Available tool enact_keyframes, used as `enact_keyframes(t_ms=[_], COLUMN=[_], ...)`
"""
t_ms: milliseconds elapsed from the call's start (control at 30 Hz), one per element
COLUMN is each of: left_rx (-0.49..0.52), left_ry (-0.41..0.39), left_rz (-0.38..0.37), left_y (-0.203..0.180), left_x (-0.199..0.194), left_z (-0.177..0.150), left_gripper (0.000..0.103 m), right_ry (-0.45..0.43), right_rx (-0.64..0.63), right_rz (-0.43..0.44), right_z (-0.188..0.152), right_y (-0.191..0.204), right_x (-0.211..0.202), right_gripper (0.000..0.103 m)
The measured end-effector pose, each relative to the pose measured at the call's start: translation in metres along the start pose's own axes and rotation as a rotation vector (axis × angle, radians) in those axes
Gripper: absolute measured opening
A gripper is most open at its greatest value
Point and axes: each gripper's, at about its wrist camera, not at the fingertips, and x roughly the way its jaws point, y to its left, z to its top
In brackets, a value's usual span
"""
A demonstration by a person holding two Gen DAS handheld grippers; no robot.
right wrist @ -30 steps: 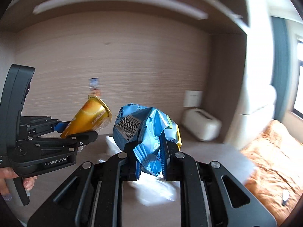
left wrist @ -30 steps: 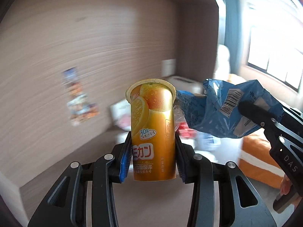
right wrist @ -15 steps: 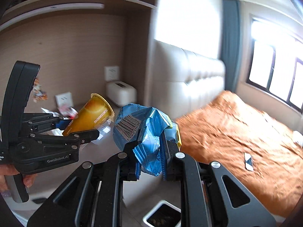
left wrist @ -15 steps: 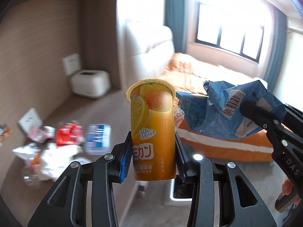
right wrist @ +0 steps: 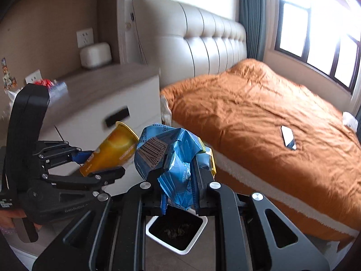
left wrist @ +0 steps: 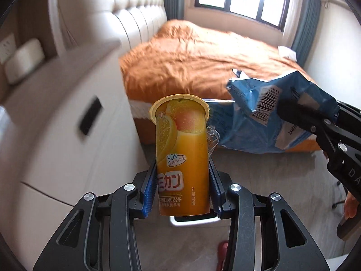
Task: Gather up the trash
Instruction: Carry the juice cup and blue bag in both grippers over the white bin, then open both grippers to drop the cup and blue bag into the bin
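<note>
Fingers of your left gripper [left wrist: 182,187] are clamped on an orange jelly cup [left wrist: 182,155], blue pads pressed against both of its sides near the base. In the left wrist view the cup stands upright with its rim uppermost. Your right gripper [right wrist: 180,189] is clenched on a crumpled blue snack bag [right wrist: 171,158], barcode facing the camera. Cup and bag are held side by side, close to touching, above the floor. A white trash bin [right wrist: 178,249] with dark contents sits on the floor directly below the bag in the right wrist view. An orange bed [right wrist: 266,122] lies beyond it to the right. More litter [right wrist: 48,85] rests on the tabletop [right wrist: 101,83] of the nightstand at left.
</note>
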Motion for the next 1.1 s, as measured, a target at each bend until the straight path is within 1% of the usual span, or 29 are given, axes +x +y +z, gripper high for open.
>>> enact_keyframes(t_ms=[133,167,200,267,333,467,600,667,767,800,833,867,900,933,967,1100], left_rx=[0.004,-0.001,-0.004,-0.007,-0.011,-0.008,-0.006,-0.009,-0.013,-0.008,0.0,0.007,0.006,0.003,0.0,0.0], left_ry=[0.052,0.075,0.088,0.12,0.146,0.212,0.255,0.267,0.282,0.295,0.306,0.306,0.286,0.258,0.247,0.234], left_rz=[-0.008,-0.012,-0.016,-0.001,0.008,-0.005,-0.008,-0.015,-0.022,-0.022,-0.021,-0.005,0.022,0.032,0.026,0.009], left_y=[-0.006,-0.005,-0.007,-0.007,-0.006,-0.012,-0.014,-0.011,-0.004,-0.003,-0.002,-0.002,0.0,0.0,0.002,0.005], left_x=[0.074,0.1,0.117,0.16,0.194,0.259,0.303,0.319,0.334,0.338,0.34,0.344,0.344,0.341,0.34,0.336], left_z=[-0.039,-0.053,-0.063,-0.088,-0.111,-0.156,-0.189,-0.199,-0.209,-0.212,-0.213,-0.214,-0.214,-0.215,-0.215,-0.218], left_gripper=[0.04,0.04,0.04,0.04,0.04,0.04,0.041,0.041,0.041,0.044,0.058,0.073,0.099,0.098,0.098,0.098], right_ry=[0.048,0.057,0.072,0.091,0.118,0.176,0.188,0.196,0.199,0.211,0.223,0.225,0.221,0.203,0.207,0.228], right_rx=[0.031,0.037,0.049,0.057,0.079,0.093,0.05,0.05,0.056,0.045,0.027,0.016,0.01,-0.004,-0.022,-0.041], right_rz=[0.009,0.009,0.01,-0.019,-0.029,0.004,0.019,0.028,0.04,0.053,0.057,0.059,0.052,0.046,0.046,0.049], right_z=[-0.053,-0.063,-0.082,-0.11,-0.137,-0.187,-0.215,-0.226,-0.234,-0.238,-0.242,-0.244,-0.245,-0.248,-0.25,-0.258], right_y=[-0.017,-0.019,-0.023,-0.029,-0.038,-0.04,-0.035,-0.037,-0.04,-0.039,-0.037,-0.035,-0.034,-0.032,-0.03,-0.027], right_x=[0.058,0.07,0.089,0.119,0.145,0.199,0.231,0.247,0.262,0.269,0.277,0.28,0.282,0.283,0.287,0.292], right_gripper=[0.018,0.018,0.018,0.018,0.018,0.018,0.018,0.018,0.018,0.027,0.054,0.078,0.096,0.099,0.099,0.099])
